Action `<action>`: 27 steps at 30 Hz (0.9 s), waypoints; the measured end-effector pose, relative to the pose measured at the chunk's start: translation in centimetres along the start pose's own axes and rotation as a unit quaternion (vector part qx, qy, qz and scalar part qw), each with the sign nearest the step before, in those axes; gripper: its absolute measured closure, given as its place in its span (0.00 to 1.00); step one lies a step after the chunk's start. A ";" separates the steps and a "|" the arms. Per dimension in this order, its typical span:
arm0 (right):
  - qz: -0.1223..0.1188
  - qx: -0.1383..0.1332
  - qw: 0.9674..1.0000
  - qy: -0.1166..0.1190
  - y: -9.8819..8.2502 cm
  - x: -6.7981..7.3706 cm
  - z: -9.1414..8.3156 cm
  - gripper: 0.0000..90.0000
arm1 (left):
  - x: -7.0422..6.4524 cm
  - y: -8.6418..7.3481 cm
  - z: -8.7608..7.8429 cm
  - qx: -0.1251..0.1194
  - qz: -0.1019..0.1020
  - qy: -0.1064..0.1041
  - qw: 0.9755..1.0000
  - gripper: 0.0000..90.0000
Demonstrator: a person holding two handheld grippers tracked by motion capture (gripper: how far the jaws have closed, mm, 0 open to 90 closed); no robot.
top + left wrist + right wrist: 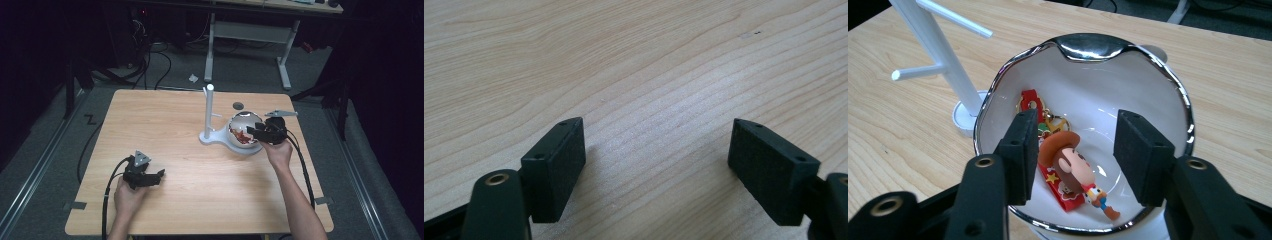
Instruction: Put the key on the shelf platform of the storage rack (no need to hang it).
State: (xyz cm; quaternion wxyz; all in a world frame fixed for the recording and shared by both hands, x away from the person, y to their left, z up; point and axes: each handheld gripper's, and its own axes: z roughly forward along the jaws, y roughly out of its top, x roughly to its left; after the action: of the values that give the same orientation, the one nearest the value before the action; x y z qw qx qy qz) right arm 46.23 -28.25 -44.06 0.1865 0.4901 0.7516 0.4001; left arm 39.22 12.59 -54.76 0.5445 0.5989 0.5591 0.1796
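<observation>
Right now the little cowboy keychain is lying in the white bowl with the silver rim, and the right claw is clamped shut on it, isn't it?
Not quite. The cowboy keychain does lie in the white bowl, but the right claw is not clamped on it: its jaws stand apart over the bowl with the figure between them, and the far pad is clear of it. The right gripper view shows this.

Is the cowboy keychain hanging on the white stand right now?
No: the cowboy keychain lies inside the white bowl, between the open jaws of the right gripper, while the white stand has bare pegs.
</observation>
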 end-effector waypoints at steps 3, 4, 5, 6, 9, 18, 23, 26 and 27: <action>-0.006 -0.006 1.000 -0.005 0.2 0.0 -0.8 0.57 | 0.0 0.0 0.0 0.000 0.000 0.000 1.000 0.26; -0.007 -0.008 1.000 -0.003 0.2 0.0 -1.0 0.56 | 0.0 0.0 0.0 0.000 0.000 0.000 1.000 0.26; -0.007 -0.011 1.000 -0.002 0.3 0.1 -1.3 0.56 | 0.0 0.0 0.0 0.000 0.000 0.000 1.000 0.26; -0.007 -0.015 1.000 -0.002 0.4 0.1 -1.6 0.56 | 0.0 0.0 0.0 0.000 0.000 0.000 1.000 0.26; -0.006 -0.024 1.000 0.001 0.5 0.0 -2.5 0.55 | 0.0 0.0 0.0 0.000 0.000 0.000 1.000 0.26; -0.013 -0.036 0.999 0.002 0.6 -0.1 -4.7 0.54 | 0.0 0.0 0.0 0.000 0.000 0.000 1.000 0.26; -0.014 -0.045 0.999 0.005 0.7 0.0 -5.7 0.54 | 0.0 0.0 0.0 0.000 0.000 0.000 1.000 0.26; -0.017 -0.049 0.999 0.006 0.7 0.1 -6.3 0.54 | 0.0 0.0 0.0 0.000 0.000 0.000 1.000 0.26; -0.016 -0.050 0.999 0.008 0.7 0.1 -6.5 0.54 | 0.0 0.0 0.0 0.000 0.000 0.000 1.000 0.26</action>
State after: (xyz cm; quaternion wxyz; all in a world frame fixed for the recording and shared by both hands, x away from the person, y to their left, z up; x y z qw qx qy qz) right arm 42.23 -30.70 -39.54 0.2116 0.4649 0.7398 0.4379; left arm 39.22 12.59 -54.76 0.5443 0.5990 0.5590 0.1798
